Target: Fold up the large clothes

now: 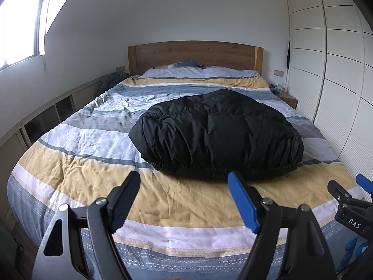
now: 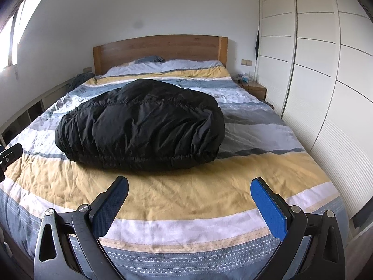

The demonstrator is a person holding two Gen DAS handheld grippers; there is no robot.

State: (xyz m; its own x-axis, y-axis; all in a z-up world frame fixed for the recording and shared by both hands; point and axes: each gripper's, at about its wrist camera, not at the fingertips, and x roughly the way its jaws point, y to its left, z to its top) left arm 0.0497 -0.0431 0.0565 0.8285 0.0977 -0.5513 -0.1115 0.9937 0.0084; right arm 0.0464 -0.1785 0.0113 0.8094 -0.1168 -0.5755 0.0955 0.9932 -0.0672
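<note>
A large black puffy jacket (image 1: 214,133) lies folded in a thick bundle on the striped bedcover (image 1: 93,175), its elastic hem facing me. It also shows in the right wrist view (image 2: 142,126). My left gripper (image 1: 185,182) is open and empty, above the foot of the bed, short of the jacket's hem. My right gripper (image 2: 190,186) is open and empty, also above the foot of the bed, short of the jacket and a little to its right. The right gripper's tip shows at the right edge of the left wrist view (image 1: 349,186).
The bed has a wooden headboard (image 1: 195,53) and pillows (image 1: 177,71) at the far end. A white wardrobe (image 2: 326,70) runs along the right side, with a small bedside table (image 2: 256,88). Low shelving (image 1: 46,116) lines the left wall under a window (image 1: 21,23).
</note>
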